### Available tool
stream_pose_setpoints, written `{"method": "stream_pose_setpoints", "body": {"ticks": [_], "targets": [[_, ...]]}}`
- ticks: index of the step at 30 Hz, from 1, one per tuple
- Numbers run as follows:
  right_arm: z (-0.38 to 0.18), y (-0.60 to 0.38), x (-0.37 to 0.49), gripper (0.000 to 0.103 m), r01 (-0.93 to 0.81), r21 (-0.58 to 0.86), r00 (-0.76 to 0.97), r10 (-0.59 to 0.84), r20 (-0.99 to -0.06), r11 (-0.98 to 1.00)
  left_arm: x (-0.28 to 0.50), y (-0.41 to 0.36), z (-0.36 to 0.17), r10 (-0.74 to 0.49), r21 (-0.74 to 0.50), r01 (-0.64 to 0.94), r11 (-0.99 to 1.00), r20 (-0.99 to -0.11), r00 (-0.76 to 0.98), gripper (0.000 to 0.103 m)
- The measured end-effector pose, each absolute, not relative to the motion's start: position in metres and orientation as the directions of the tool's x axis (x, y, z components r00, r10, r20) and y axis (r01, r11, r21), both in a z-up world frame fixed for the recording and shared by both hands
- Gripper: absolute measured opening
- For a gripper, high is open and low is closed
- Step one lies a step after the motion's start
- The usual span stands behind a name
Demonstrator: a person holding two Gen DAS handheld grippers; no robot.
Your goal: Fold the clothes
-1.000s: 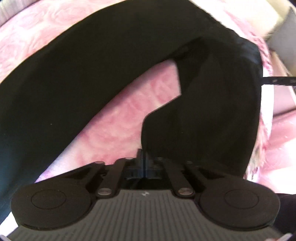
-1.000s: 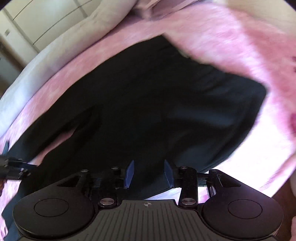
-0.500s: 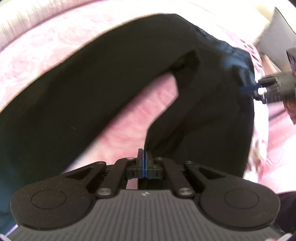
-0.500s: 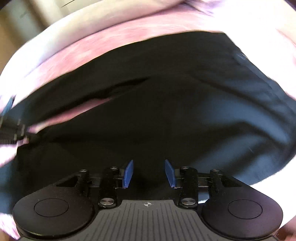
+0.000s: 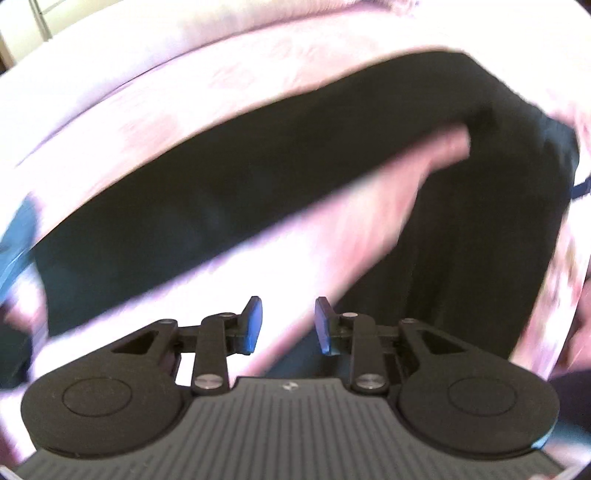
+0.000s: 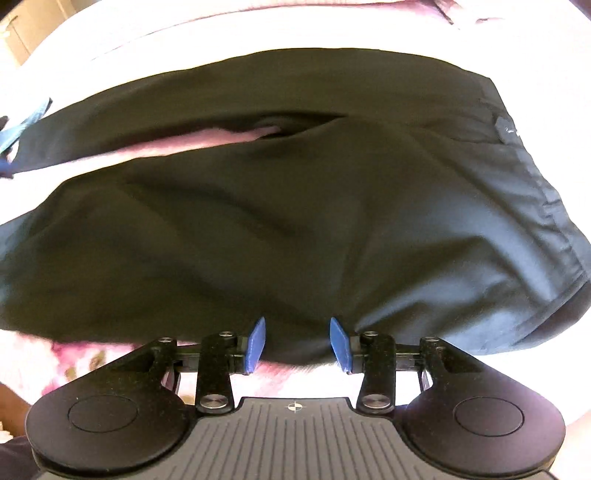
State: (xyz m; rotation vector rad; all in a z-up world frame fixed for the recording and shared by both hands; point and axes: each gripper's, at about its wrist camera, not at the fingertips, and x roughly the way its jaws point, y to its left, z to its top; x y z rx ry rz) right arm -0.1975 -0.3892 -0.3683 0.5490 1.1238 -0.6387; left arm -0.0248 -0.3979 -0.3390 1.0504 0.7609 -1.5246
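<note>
We are looking down at a bed under a pink blanket (image 5: pixel 303 236), its mottled rose pattern smearing in the left view and washing out to white where light is hitting it. In the right view the blanket (image 6: pixel 192 142) is showing as a pink strip and as a darker pink patch at lower left. A pale cabinet (image 6: pixel 16 35) is showing at the upper left corner.

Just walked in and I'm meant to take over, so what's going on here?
A person with a gripper in each hand is folding black trousers spread on a pink bedspread. The left gripper has just been opening, with nothing between its pads. The right gripper is open at the trousers' near edge, gripping nothing.
</note>
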Motion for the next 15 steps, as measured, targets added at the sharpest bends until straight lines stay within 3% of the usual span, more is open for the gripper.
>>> {"method": "stream_pose_setpoints", "body": {"ticks": [5,9,11,15], "targets": [[-0.379,-0.371,-0.197,0.043,0.697,0.108,0.273,-0.122,-0.954,0.709,-0.037,-0.266,-0.346,-0.295,0.212,0.921,-0.325,-0.949,0.115,0.030],[-0.383,-0.358,-0.188,0.043,0.681,0.112,0.259,-0.095,-0.961,0.723,-0.041,-0.202,-0.356,-0.226,0.220,0.900,-0.376,-0.964,0.141,0.035],[-0.381,-0.354,-0.176,0.043,0.660,0.109,0.259,-0.088,-0.962,0.743,-0.032,-0.192,-0.358,-0.239,0.189,0.935,-0.301,-0.964,0.118,0.035],[-0.373,-0.345,-0.147,0.043,0.610,0.117,0.275,-0.071,-0.959,0.784,0.026,-0.199,-0.344,-0.309,0.077,0.995,0.067,-0.947,0.094,0.037]]}}
